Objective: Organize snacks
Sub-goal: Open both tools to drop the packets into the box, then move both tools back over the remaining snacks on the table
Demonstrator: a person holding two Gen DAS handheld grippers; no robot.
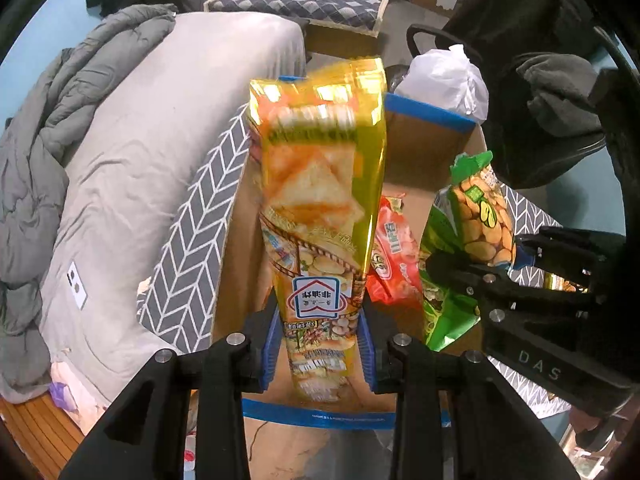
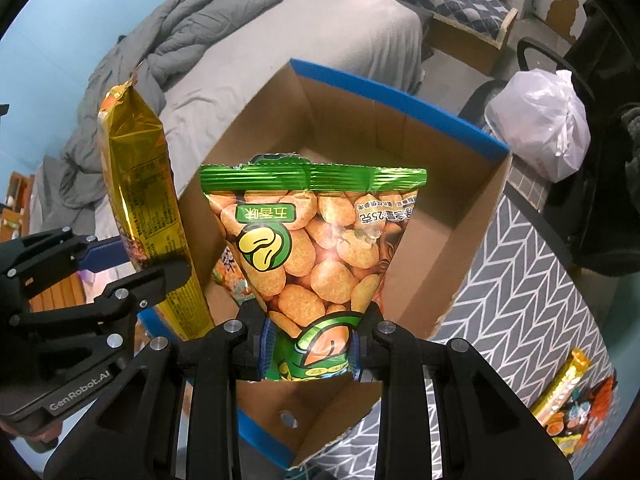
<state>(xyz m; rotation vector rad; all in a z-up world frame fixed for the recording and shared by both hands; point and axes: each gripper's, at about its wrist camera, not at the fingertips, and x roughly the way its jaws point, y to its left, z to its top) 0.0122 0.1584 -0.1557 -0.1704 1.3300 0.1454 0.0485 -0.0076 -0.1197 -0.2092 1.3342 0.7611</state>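
Left tongs [image 1: 320, 344] pinch a glossy yellow chip bag [image 1: 320, 184]; right tongs [image 2: 310, 348] pinch a green peanut bag [image 2: 312, 248].

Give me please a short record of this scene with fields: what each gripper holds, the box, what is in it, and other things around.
left gripper: shut on yellow bag, held upright over the box
right gripper: shut on green bag, held over the box
box: open cardboard, blue tape on its rims, standing on a chevron cloth
in box: red bag; other contents hidden by the held bags
on cloth: more snacks at the right
around: bed, white plastic bag
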